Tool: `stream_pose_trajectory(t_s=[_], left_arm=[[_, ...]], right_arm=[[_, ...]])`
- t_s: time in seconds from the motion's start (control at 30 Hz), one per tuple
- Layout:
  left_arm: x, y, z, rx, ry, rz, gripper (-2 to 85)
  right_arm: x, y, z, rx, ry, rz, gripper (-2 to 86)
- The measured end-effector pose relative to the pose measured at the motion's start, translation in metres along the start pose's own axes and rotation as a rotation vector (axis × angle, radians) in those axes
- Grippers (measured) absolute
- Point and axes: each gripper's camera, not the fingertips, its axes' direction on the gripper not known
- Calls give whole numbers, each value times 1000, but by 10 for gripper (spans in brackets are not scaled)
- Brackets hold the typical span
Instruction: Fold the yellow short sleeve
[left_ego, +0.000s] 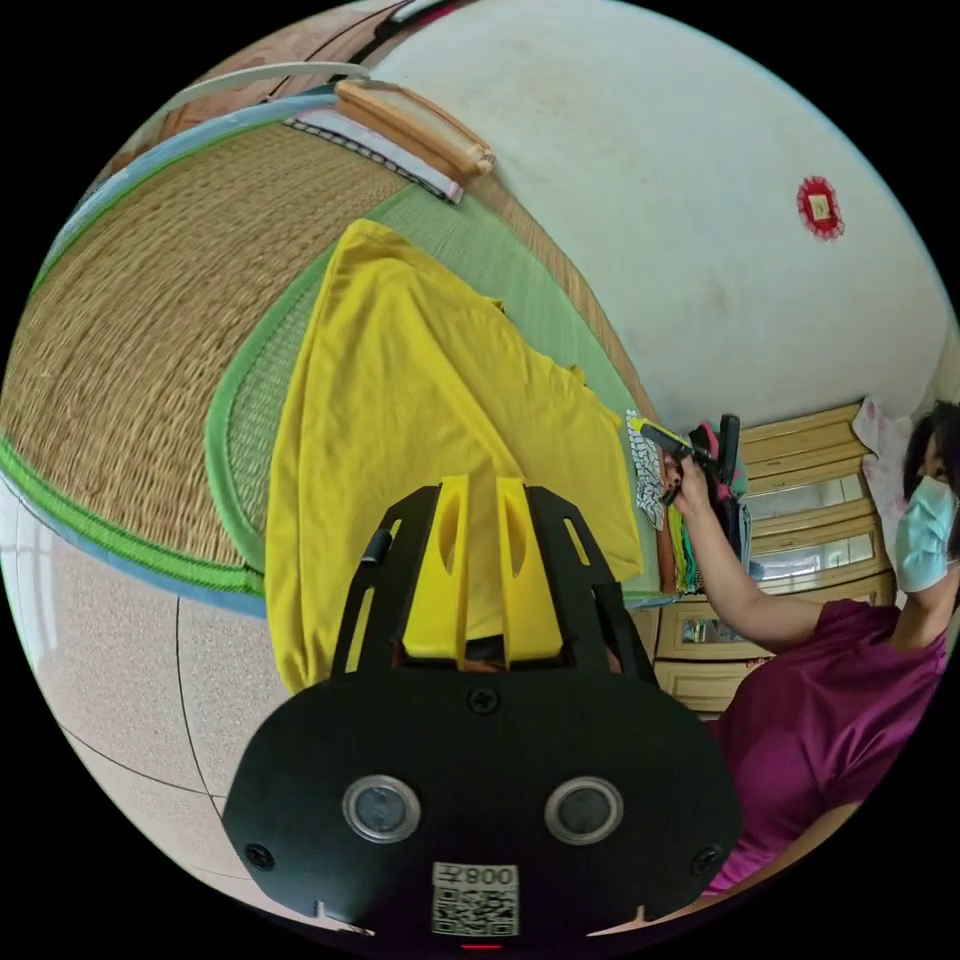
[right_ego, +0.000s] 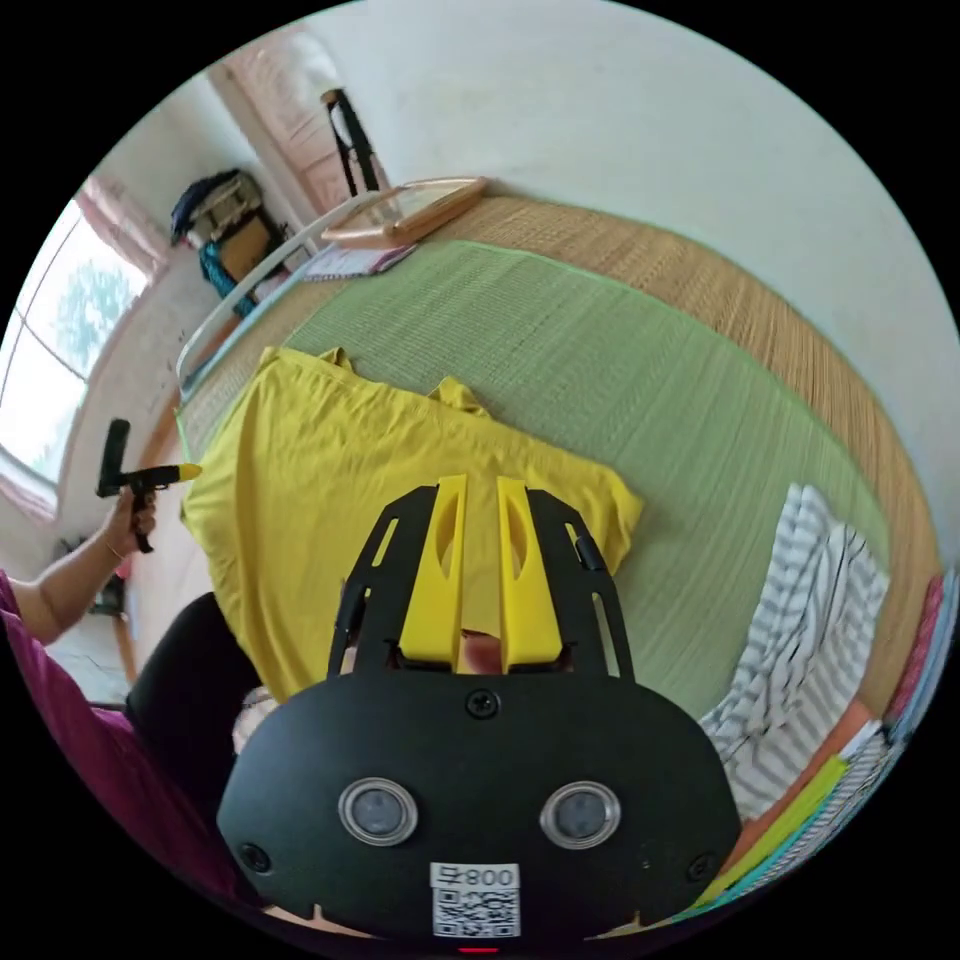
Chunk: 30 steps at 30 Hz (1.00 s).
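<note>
The yellow short sleeve shirt (right_ego: 400, 490) lies spread flat on the green mat (right_ego: 620, 400), which covers a woven straw mat (left_ego: 150, 330) on a bed by the white wall. In the right gripper view its long axis runs from the near left, where the hem reaches the mat's edge, toward the far middle, with the neckline and a sleeve (right_ego: 455, 395) at the far end. In the left gripper view one end of the shirt drapes over the near edge of the bed toward the tiled floor (left_ego: 120, 660).

The right gripper (right_ego: 480, 500) hangs above the shirt's near edge with its yellow jaws nearly together, a narrow slit between them and no cloth in it; it holds nothing. The left gripper (left_ego: 481, 500) likewise sits over the shirt with its jaws close and nothing pinched. Seen from the right gripper view, the left gripper is raised in the person's hand (right_ego: 130, 520) off the shirt's left end, clear of the fabric; seen from the left gripper view, the right gripper is held up near the shirt's far corner.

The shirt lies ahead of and below both grippers, so each would need to drop to an edge; the right one seems nearer the cloth. A striped garment (right_ego: 790, 640) lies well apart on the right.
</note>
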Motion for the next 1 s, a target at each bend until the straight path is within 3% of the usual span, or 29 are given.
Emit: stream_pose_trajectory(t_s=[0.17, 0.57, 1.0], left_arm=[[-8, 2, 39, -25, 7, 7, 40], [-21, 14, 92, -48, -56, 21, 7], [-38, 26, 129, -33, -85, 41, 2]], right_arm=[[-20, -47, 13, -85, 120, -121, 68], [-27, -88, 10, -168, 176, -114, -1], [33, -103, -30, -113, 138, 68, -6]])
